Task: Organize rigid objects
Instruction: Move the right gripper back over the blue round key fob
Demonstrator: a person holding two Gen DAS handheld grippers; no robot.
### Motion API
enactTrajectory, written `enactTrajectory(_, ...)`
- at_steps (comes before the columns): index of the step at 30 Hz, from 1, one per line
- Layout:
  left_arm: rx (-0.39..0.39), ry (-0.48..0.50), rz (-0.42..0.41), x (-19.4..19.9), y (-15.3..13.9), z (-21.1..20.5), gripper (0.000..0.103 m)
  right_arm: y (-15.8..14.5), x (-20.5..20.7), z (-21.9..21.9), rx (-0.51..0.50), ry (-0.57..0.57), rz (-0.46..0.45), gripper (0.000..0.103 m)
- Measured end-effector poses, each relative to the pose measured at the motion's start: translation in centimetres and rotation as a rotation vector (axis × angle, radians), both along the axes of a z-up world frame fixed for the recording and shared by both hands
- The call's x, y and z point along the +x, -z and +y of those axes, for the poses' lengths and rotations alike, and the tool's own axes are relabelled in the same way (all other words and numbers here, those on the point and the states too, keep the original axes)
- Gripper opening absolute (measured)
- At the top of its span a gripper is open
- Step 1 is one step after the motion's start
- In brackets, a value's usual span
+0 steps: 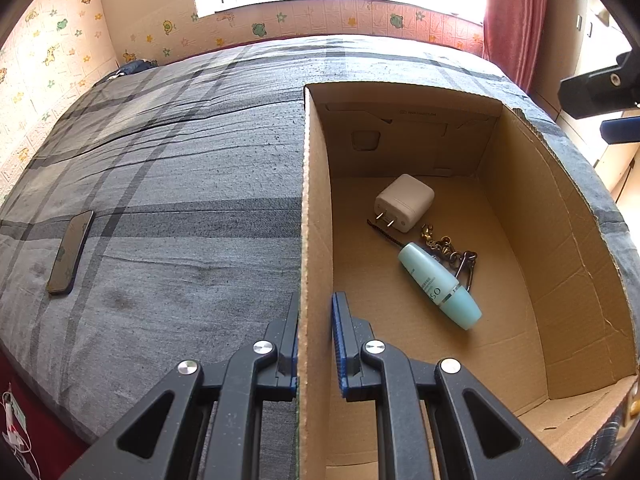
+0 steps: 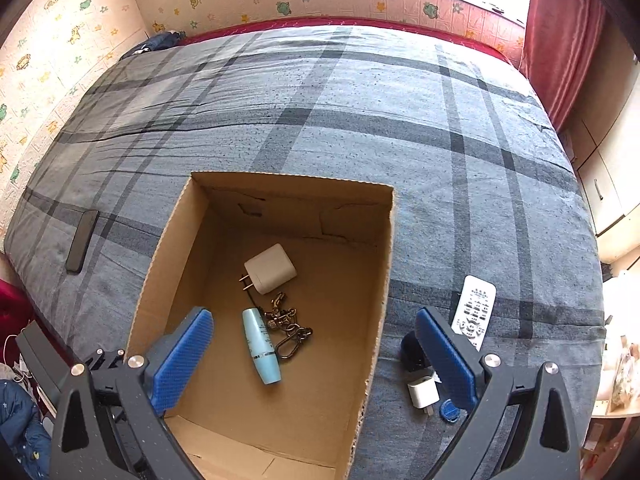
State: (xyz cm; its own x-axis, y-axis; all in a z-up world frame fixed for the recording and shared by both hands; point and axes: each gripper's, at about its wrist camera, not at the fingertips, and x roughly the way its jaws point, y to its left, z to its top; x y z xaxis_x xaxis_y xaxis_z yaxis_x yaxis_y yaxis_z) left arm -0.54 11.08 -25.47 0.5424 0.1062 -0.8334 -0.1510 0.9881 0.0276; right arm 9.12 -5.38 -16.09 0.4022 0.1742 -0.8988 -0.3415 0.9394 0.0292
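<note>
An open cardboard box point(image 2: 384, 264) stands on the grey plaid bed. Inside lie a white plug adapter point(image 2: 270, 268), a light blue tube point(image 2: 260, 346) and a metal keychain point(image 2: 290, 332). The same adapter point(image 1: 404, 202), tube point(image 1: 438, 284) and keychain point(image 1: 448, 252) show in the left wrist view. My left gripper point(image 1: 316, 320) is shut on the left wall of the box point(image 1: 314, 240), one pad on each side. My right gripper point(image 2: 316, 354) hangs open and empty above the box. Right of the box lie a white remote point(image 2: 474, 310), a small white charger point(image 2: 422, 394), a black object point(image 2: 412, 354) and a blue cap point(image 2: 448, 410).
A dark phone point(image 1: 70, 252) lies on the bed left of the box; the right wrist view shows this phone point(image 2: 82, 240) too. Patterned walls border the bed on the left and far sides. A red curtain point(image 2: 560, 36) hangs at the right, with cabinets beyond the bed's edge.
</note>
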Motion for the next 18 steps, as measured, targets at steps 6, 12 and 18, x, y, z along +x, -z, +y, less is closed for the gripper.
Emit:
enactTrajectory(6, 0.004, -0.001, 0.001, 0.1, 0.0, -0.1, 0.014, -0.7, -1.2, -2.5, -0.014, 0.027, -0.034, 0.103)
enactTrajectory(12, 0.005, -0.001, 0.002, 0.1, 0.0, 0.0, 0.014, -0.7, -1.8, -5.1, -0.014, 0.072, -0.053, 0.103)
enactTrajectory(18, 0.006, -0.001, 0.002, 0.1, -0.1, 0.0, 0.014, 0.0, -2.0, -7.5, -0.024, 0.117, -0.056, 0.103)
